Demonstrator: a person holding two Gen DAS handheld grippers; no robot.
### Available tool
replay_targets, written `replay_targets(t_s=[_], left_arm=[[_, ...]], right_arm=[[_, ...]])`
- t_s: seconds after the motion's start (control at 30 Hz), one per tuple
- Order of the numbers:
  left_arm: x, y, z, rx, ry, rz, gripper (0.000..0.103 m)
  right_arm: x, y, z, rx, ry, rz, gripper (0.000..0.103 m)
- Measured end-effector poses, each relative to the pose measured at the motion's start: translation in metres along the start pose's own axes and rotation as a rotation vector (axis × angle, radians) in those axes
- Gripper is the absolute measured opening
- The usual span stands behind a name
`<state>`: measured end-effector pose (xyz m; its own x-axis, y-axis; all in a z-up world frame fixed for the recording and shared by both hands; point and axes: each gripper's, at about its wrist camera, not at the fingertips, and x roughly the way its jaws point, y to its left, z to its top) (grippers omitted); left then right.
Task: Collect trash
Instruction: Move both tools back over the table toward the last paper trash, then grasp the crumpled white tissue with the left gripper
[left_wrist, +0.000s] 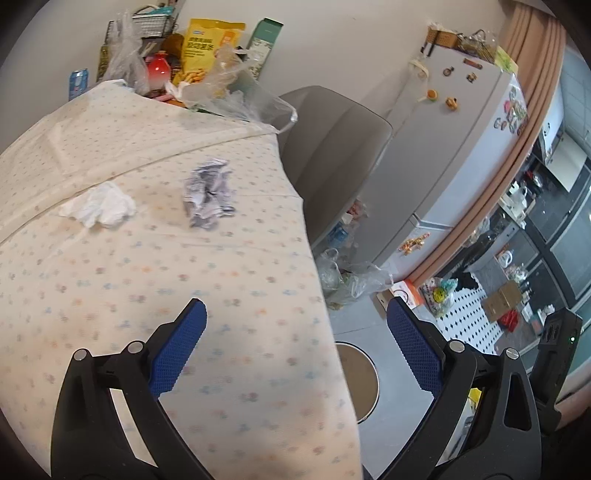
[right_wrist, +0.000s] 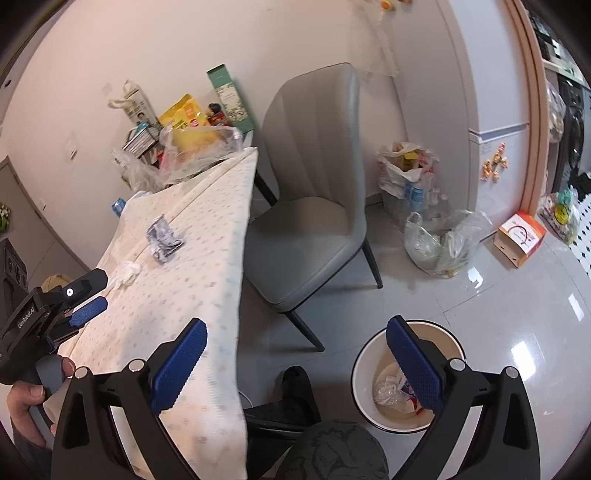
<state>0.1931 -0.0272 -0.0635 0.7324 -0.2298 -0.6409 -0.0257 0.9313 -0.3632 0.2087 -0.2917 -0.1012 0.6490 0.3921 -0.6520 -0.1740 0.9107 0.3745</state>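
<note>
A crumpled grey printed paper (left_wrist: 209, 192) and a crumpled white tissue (left_wrist: 100, 205) lie on the table's dotted cloth (left_wrist: 155, 280); both show in the right wrist view, paper (right_wrist: 163, 240) and tissue (right_wrist: 125, 275). My left gripper (left_wrist: 295, 347) is open and empty, above the cloth's near right edge, well short of the paper. It also shows in the right wrist view (right_wrist: 86, 295). My right gripper (right_wrist: 295, 354) is open and empty, beside the table, with its right finger over a white waste bin (right_wrist: 364, 369) holding some trash.
A grey chair (right_wrist: 314, 206) stands at the table's far right corner. Bags and boxes crowd the table's back (left_wrist: 192, 62). Plastic bags of clutter (right_wrist: 443, 240) and a small carton (right_wrist: 521, 238) sit on the floor by the fridge (left_wrist: 454, 147).
</note>
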Motion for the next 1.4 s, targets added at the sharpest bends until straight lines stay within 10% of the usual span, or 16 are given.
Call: replay_targets(t_s=[0.7,1.4], left_arm=[[-0.051,0.125,-0.001,-0.171,-0.086,0.095,0.097],[-0.019,0.17,0.024,-0.217,-0.083,0.152,0.093]], right_arm=[[0.039,0.114,0.0,-0.161,0.035,0.105,0.095],[0.071,0.115,0.009,-0.151,0.06,0.12,0.095]])
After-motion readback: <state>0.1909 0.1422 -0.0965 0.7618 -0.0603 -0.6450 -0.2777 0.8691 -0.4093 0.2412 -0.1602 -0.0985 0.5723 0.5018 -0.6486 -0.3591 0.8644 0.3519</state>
